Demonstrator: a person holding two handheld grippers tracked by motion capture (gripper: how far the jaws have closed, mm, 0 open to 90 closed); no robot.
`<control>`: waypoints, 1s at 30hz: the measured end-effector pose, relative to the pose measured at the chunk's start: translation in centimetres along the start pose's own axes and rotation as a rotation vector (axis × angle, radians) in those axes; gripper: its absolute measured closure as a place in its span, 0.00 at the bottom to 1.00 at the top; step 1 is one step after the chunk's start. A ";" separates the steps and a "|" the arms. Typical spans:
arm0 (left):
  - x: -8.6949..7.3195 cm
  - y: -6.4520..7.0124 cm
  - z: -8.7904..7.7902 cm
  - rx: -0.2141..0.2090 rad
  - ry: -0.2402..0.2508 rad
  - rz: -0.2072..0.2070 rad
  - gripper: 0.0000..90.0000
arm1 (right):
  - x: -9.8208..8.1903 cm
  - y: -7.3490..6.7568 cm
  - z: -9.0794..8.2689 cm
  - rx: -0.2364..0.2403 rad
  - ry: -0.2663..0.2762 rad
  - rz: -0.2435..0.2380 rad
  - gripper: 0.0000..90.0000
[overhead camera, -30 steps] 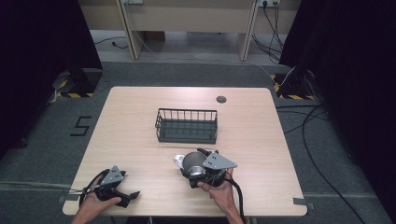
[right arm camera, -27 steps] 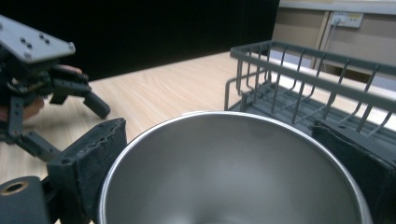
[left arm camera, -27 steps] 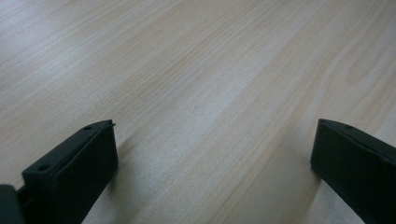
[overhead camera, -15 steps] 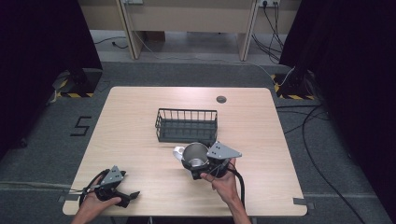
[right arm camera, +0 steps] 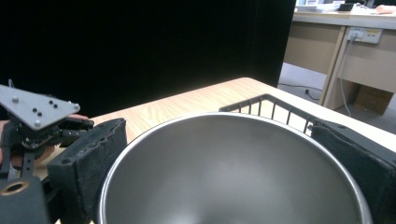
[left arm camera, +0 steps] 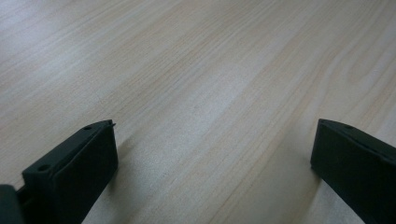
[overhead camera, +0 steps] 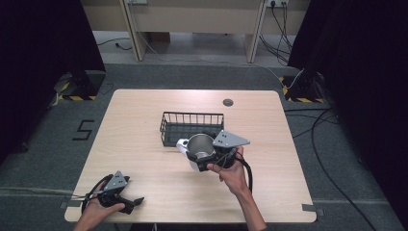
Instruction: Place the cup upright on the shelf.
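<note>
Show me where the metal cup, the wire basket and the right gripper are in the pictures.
metal cup [overhead camera: 199,144]: high view, on its inner wall near the rim.
wire basket [overhead camera: 190,118]: high view, on its far wall.
right gripper [right arm camera: 224,154]: right gripper view, midway between its two jaws, which clamp the cup.

Cup [overhead camera: 199,146] before basket [overhead camera: 191,118]
</note>
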State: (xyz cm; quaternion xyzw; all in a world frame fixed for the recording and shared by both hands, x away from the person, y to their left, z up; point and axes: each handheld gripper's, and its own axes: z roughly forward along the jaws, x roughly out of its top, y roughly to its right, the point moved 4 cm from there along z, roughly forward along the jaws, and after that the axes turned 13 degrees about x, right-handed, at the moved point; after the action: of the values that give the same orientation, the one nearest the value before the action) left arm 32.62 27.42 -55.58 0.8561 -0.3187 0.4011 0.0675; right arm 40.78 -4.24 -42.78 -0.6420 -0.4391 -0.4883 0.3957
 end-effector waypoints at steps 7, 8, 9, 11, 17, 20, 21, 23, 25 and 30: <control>0.0 0.0 0.0 0.000 0.002 -0.003 0.00 | 1.9 1.2 0.7 0.016 -0.005 0.001 0.07; 0.0 0.0 0.0 0.000 0.002 -0.003 0.00 | 2.2 1.4 0.8 0.015 -0.006 -0.001 0.07; 0.0 0.0 0.0 0.000 0.000 -0.001 0.00 | 2.5 1.6 1.0 0.014 -0.007 -0.004 0.07; 0.0 0.0 0.0 0.001 0.002 -0.001 0.00 | 3.3 2.2 1.2 0.018 -0.004 0.000 0.07; 0.0 0.0 0.0 0.000 0.002 -0.003 0.00 | 4.7 3.6 1.5 0.019 0.009 0.007 0.07; 0.0 0.0 0.0 -0.001 0.000 -0.002 0.00 | 5.1 4.0 1.6 0.017 0.008 0.006 0.07; 0.0 0.0 0.0 -0.002 -0.001 -0.002 0.00 | 5.3 4.3 1.6 0.013 0.002 0.004 0.07; 0.0 0.0 0.0 -0.001 0.000 -0.002 0.00 | 5.5 4.4 1.6 0.012 -0.001 0.004 0.07; 0.0 0.0 0.0 0.000 0.001 -0.001 0.00 | 5.7 4.9 1.7 0.009 -0.005 0.005 0.07; 0.0 0.0 0.0 -0.001 0.000 -0.001 0.00 | 6.2 6.4 1.8 -0.005 -0.010 0.010 0.07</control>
State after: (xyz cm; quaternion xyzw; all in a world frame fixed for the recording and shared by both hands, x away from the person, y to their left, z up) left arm 32.62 27.42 -55.55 0.8562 -0.3184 0.4010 0.0682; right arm 48.19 -3.33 -37.65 -0.6476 -0.4368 -0.4842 0.3941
